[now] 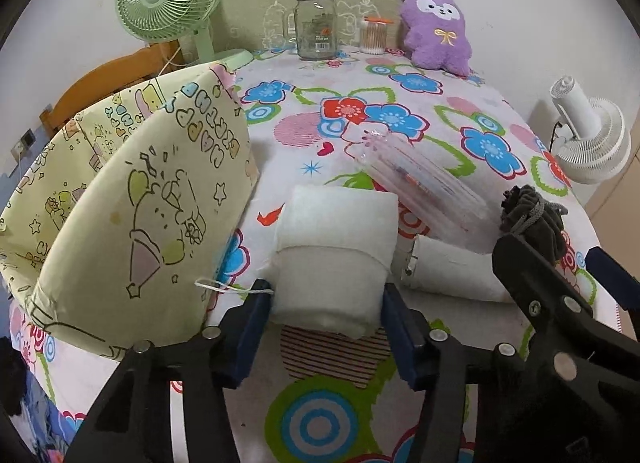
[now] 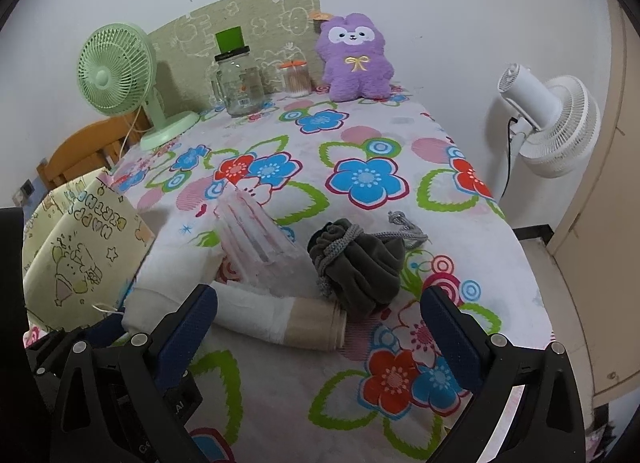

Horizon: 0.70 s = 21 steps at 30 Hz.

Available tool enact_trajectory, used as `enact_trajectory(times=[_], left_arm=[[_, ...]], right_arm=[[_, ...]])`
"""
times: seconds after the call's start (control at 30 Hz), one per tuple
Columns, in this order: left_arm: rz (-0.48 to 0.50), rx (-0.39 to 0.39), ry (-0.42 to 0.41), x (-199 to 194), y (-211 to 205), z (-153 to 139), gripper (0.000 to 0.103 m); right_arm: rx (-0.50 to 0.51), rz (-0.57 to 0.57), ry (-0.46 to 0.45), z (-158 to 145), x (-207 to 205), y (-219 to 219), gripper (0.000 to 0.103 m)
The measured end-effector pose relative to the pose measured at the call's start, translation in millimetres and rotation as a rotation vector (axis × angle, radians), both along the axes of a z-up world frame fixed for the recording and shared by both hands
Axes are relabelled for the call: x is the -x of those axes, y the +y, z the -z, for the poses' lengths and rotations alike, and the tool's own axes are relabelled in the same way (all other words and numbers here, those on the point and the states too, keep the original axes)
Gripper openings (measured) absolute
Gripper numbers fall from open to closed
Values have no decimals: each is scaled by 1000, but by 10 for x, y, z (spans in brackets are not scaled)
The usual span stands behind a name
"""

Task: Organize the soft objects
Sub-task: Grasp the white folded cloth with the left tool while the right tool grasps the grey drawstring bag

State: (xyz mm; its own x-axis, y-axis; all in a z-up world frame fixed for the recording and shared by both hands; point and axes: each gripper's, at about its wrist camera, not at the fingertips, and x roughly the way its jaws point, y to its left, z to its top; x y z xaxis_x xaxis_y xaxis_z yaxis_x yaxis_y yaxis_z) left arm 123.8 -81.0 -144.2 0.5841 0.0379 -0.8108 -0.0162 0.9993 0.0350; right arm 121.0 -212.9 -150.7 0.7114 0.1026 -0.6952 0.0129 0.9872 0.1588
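My left gripper (image 1: 326, 303) has its blue pads on both sides of a folded white cloth pad (image 1: 334, 251) lying on the flowered table; the jaws touch its near end. A yellow cartoon fabric bin (image 1: 120, 207) stands just left of it. A white and beige roll (image 2: 280, 321), a clear plastic packet (image 2: 256, 239) and a dark grey drawstring pouch (image 2: 360, 263) lie to the right. My right gripper (image 2: 320, 323) is open and empty, low over the table just before the roll and pouch. A purple plush (image 2: 356, 59) sits at the far edge.
At the back stand a green desk fan (image 2: 116, 75), a glass jar with a green block on top (image 2: 240, 83) and a tub of cotton swabs (image 2: 298, 81). A white fan (image 2: 552, 119) stands off the right edge. A wooden chair (image 2: 80, 155) is at the left.
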Motion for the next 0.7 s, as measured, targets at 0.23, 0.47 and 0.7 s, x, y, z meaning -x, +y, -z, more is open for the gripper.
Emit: enact_trajectory(times=[0.23, 0.47, 0.7], left_arm=[[0, -4, -28, 21, -14, -60, 48], [-5, -12, -63, -70, -66, -111, 48], [3, -14, -46, -214, -108, -50, 48]], right_arm=[[7, -6, -15, -42, -31, 0, 103], [-16, 22, -8, -46, -108, -73, 103], [-16, 40, 28, 25, -247, -132, 102]])
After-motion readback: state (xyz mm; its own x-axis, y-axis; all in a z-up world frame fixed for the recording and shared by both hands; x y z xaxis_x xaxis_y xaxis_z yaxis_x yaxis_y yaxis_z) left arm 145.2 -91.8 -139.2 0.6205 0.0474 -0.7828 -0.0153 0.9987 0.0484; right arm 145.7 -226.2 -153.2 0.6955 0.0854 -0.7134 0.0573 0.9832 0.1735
